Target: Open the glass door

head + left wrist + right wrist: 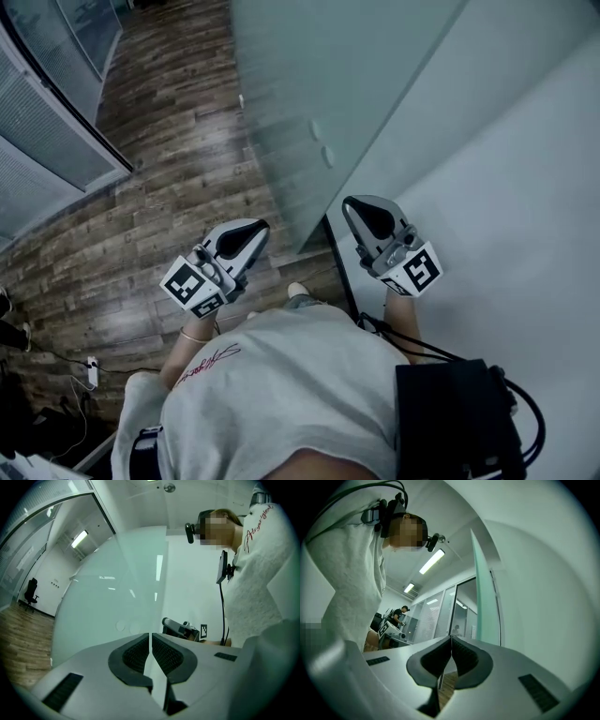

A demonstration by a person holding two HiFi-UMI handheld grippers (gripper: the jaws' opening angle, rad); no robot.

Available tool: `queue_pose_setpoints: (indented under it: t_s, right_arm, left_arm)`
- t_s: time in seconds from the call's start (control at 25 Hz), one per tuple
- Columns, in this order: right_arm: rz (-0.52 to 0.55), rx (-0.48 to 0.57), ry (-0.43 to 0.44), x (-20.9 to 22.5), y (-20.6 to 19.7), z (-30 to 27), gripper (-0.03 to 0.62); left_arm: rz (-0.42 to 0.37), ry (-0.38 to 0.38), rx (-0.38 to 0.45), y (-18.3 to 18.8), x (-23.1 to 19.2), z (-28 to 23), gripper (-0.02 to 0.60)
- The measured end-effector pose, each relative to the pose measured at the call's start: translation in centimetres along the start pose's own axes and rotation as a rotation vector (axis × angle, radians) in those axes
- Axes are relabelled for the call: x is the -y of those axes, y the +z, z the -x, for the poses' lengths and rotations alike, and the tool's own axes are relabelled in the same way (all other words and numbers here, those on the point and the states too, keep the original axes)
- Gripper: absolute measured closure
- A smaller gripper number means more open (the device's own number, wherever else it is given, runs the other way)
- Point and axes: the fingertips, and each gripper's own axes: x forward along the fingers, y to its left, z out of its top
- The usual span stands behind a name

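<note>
The frosted glass door (319, 103) stands ajar in front of me, its lower near corner between my two grippers. It bears two small round fittings (322, 145). My left gripper (257, 228) is left of the door's near edge, shut with nothing in it. My right gripper (354, 205) is right of that edge, beside the white wall (506, 187), also shut and empty. In the left gripper view the shut left gripper (150, 635) faces the door's frosted face (112, 602). In the right gripper view the shut right gripper (451, 640) faces the door's thin green edge (483, 597).
Wood flooring (169, 187) runs ahead and to the left. Glass partitions with blinds (47, 131) line the far left. A black pack with cables (450, 412) hangs at my waist. Another person (398, 616) stands far off, and an office chair (32, 590) sits in a far corner.
</note>
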Motion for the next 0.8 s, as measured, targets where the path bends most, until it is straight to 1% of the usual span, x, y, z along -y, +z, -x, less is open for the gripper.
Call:
queue_pose_setpoints:
  t_s: [0.2,0.36,0.56,0.8]
  right_arm:
    - [-0.005,-0.004,0.033,-2.9,0.4,-0.9,0.574]
    - [-0.041,-0.003,0.039,-3.8,-0.3,-1.0,0.572]
    - [-0.031,0.001,0.049,-4.7,0.2,-1.4,0.572]
    - [-0.02,-0.019,0.052,-5.9,-0.2,-1.1,0.572]
  left_arm:
    - [0.007,-0.018,0.004,0.2,0.9,0.9,0.546]
    - [0.01,-0.023,0.0,-0.4,1.1,1.2,0.548]
    - [0.013,-0.027,-0.002,-0.2,1.3,1.6,0.548]
    - [0.019,-0.042,-0.005,-0.5,2.0,2.1,0.548]
